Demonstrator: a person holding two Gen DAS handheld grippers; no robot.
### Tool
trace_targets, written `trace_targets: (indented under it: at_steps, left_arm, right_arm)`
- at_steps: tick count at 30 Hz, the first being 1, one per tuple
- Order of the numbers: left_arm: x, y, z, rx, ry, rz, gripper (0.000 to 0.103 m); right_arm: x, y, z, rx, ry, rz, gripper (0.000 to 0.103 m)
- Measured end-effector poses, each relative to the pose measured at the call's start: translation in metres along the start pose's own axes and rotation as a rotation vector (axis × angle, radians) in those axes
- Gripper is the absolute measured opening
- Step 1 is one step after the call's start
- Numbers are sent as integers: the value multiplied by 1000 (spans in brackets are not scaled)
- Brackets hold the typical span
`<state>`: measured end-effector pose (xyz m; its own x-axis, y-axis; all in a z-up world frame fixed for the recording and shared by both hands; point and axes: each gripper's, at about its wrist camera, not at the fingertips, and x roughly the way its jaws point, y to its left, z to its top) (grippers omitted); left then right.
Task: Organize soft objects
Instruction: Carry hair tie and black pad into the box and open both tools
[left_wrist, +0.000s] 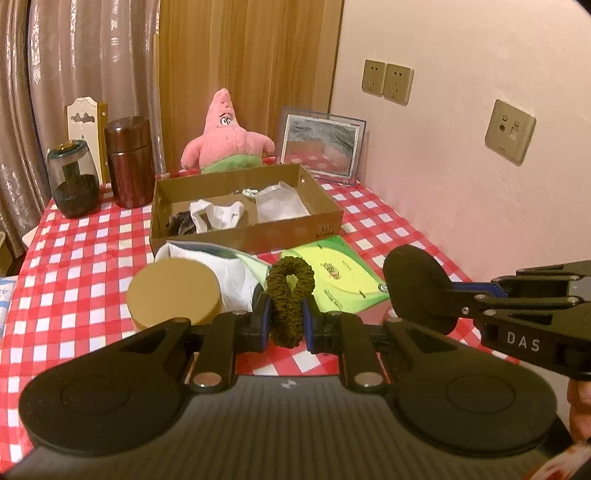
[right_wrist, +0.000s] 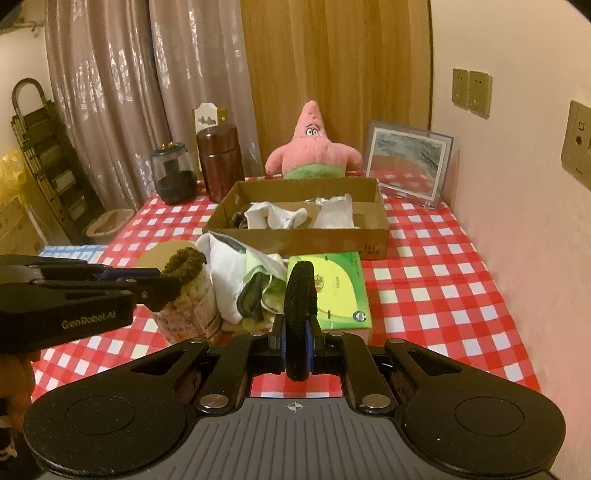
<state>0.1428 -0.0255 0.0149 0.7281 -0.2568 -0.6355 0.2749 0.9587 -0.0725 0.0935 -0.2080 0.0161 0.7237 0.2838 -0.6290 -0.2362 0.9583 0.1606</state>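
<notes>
Olive scrunchie (left_wrist: 290, 295) is pinched in the left gripper (left_wrist: 287, 319): jaws pressed in on its lower half, the loop sticking up past the fingertips, a bit hanging below them. It's clear of the table, in the air just ahead of the round tan lid (left_wrist: 173, 291) and the green packet (left_wrist: 332, 277). Right-wrist view confirms: same scrunchie (right_wrist: 183, 264) at the tip of the left gripper (right_wrist: 162, 282), in front of the lidded jar (right_wrist: 192, 306).

Black round pad (right_wrist: 301, 321) is clamped edge-on in the right gripper (right_wrist: 298, 343), jaws nearly together on it, standing upright between the fingers, top above them and bottom edge poking out below. In the left-wrist view it reads as a flat black disc (left_wrist: 417, 291) at the end of the right gripper (left_wrist: 458, 295), off the table, right of the green packet.

Both held items sit short of the cardboard box (left_wrist: 295, 229), which lies open behind the packet and a crumpled white bag (left_wrist: 232, 273). Inside the box: white cloth (left_wrist: 218, 216), a dark bundle (left_wrist: 181, 223) at its left end, a clear plastic pouch (left_wrist: 280, 203).

Behind the box: pink plush star (left_wrist: 225, 136), framed picture (left_wrist: 321, 146) to its right, brown canister (left_wrist: 129, 162) and dark glass jar (left_wrist: 74, 184) to its left. All on a red-white checked tablecloth (left_wrist: 74, 266).
</notes>
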Motion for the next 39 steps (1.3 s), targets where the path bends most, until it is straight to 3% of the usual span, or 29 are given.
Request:
trace_targets:
  at_steps: [10,20,30,39]
  left_arm:
    - [23,18,39,9,2,-14,16]
    - [73,41,88,15,13,-27,16]
    - [139,65,134,10,43,-35,16]
    - [195,96,155,-10,98,-14,16]
  right_arm:
    - [21,-20,29,3,-9,4,10]
    - [65,-49,80,37,-21,39,10]
    - [131,-66,136,43,-32,71,10]
    - [199,-73,166,99,-14,121,10]
